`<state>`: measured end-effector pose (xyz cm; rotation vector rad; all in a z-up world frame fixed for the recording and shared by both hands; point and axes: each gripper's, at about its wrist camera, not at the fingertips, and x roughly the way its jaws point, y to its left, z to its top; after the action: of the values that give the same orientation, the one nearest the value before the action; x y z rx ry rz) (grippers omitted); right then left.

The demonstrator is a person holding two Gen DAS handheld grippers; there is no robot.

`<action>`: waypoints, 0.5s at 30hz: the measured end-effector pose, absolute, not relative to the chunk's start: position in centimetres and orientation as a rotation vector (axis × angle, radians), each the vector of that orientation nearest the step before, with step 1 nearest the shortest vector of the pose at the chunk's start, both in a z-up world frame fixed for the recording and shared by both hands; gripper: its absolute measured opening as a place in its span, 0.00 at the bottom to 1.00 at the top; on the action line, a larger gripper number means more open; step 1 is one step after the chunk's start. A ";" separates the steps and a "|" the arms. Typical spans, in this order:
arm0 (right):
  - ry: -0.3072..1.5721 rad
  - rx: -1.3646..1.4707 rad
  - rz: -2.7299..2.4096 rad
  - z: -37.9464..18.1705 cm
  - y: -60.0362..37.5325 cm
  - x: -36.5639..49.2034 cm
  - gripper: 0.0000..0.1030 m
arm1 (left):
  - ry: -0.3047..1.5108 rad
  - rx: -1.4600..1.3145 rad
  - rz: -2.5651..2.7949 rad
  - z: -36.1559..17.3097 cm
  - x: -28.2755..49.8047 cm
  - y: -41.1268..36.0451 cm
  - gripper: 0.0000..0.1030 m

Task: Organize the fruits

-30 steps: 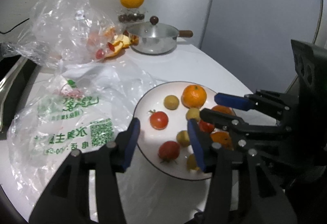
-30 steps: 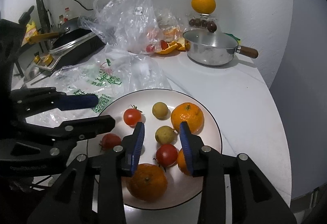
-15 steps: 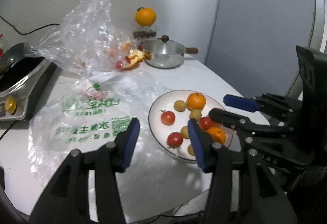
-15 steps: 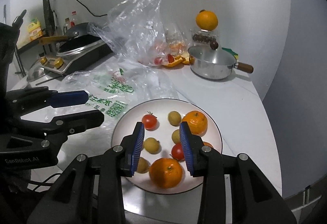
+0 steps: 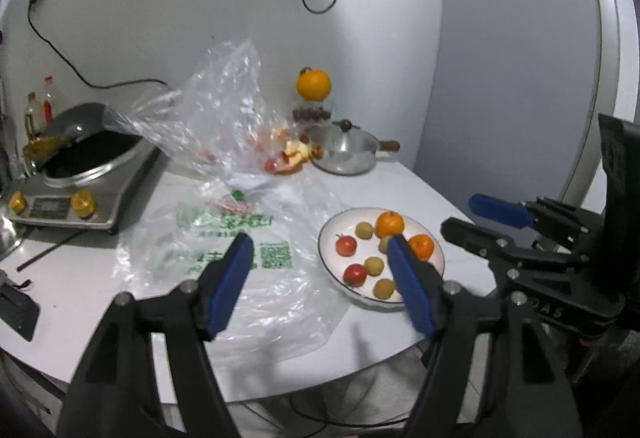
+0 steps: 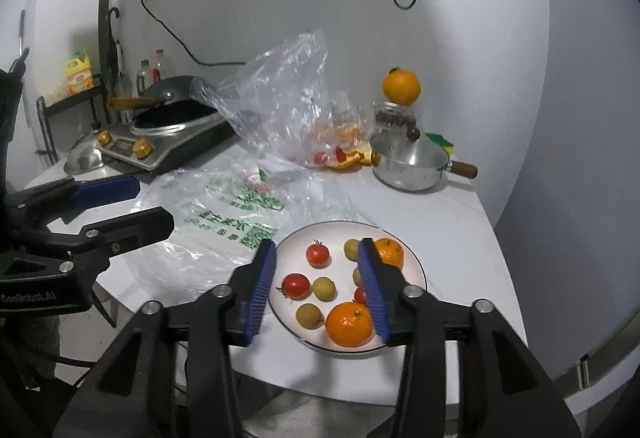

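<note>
A white plate (image 5: 332, 262) (image 6: 416, 290) near the table's front right edge holds oranges (image 5: 389, 223) (image 6: 349, 323), red tomatoes (image 5: 345, 245) (image 6: 318, 254) and small yellow fruits (image 5: 364, 230) (image 6: 323, 288). My left gripper (image 5: 320, 250) is open and empty, pulled back above the table's front edge, left of the plate. My right gripper (image 6: 318, 258) is open and empty, hovering back from the plate. Each gripper also shows in the other's view, the right one (image 5: 476, 216) and the left one (image 6: 136, 204).
Empty plastic bags (image 5: 224, 234) (image 6: 240, 210) lie left of the plate, and a clear bag (image 5: 224, 118) with peels stands behind. A lidded steel pot (image 5: 348, 154) (image 6: 412, 162), an orange on a jar (image 5: 314, 86) and a cooktop with a wok (image 5: 80, 166) stand at the back.
Both grippers have drawn back and up from the plate, so the whole table shows. Both sets of jaws have opened wider. The fruits have not moved.
</note>
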<state>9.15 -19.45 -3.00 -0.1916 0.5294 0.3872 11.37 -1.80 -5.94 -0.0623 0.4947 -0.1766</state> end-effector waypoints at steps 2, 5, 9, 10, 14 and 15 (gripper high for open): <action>0.507 -0.191 0.384 -2.3 -19.4 8.2 0.45 | 0.472 -0.060 -0.171 -5.4 10.4 -1.7 0.69; 0.470 -0.190 0.376 -1.2 -19.3 6.8 0.45 | 0.434 -0.056 -0.163 -4.6 9.0 -1.5 0.69; 0.424 -0.190 0.370 0.1 -19.3 5.0 0.46 | 0.386 -0.060 -0.153 -3.4 7.0 -1.2 0.70; 0.413 -0.193 0.370 0.4 -19.3 4.6 0.46 | 0.377 -0.060 -0.150 -3.3 6.6 -1.1 0.70; 0.379 -0.205 0.365 1.4 -19.3 3.1 0.46 | 0.334 -0.059 -0.143 -2.3 4.7 -0.9 0.70; 0.370 -0.206 0.364 1.6 -19.3 2.8 0.46 | 0.325 -0.058 -0.141 -2.0 4.2 -0.8 0.70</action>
<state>2.77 -19.28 1.63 -0.2064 0.3703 0.3644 4.24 -0.83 -2.02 -0.0579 0.3252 -0.1414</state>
